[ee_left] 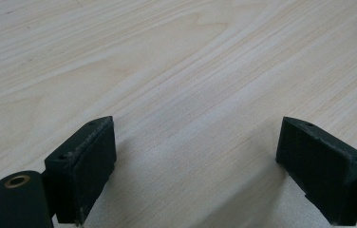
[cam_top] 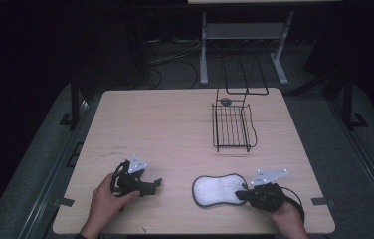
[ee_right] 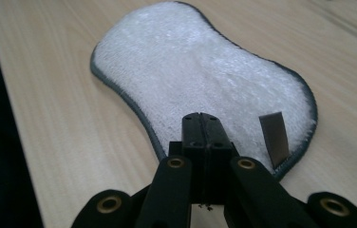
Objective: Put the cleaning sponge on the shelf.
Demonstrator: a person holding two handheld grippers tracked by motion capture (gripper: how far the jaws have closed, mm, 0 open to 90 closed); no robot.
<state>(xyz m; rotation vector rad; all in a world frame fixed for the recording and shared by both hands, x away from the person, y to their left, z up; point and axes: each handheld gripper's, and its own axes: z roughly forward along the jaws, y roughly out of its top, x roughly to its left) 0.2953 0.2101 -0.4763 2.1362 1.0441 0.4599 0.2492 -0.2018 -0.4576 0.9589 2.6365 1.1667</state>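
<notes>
A white fluffy pad (cam_top: 217, 190) with a dark grey rim lies flat near the table's front edge; the right gripper view shows its pile (ee_right: 200, 71) and a brown loop tag (ee_right: 274, 137) at its near end. My right gripper (cam_top: 242, 195) is at the pad's right end, its jaws shut tight together, and its tips (ee_right: 202, 121) lie over the pad's near edge with no fabric showing between them. My left gripper (cam_top: 156, 184) lies to the left of the pad, apart from it. Its jaws (ee_left: 195, 156) stand wide open over bare wood.
A black wire rack (cam_top: 232, 127) stands at the back right of the wooden table (cam_top: 165, 129), with a small dark round object (cam_top: 226, 101) at its far end. A white metal stand (cam_top: 242, 35) is on the floor beyond the table.
</notes>
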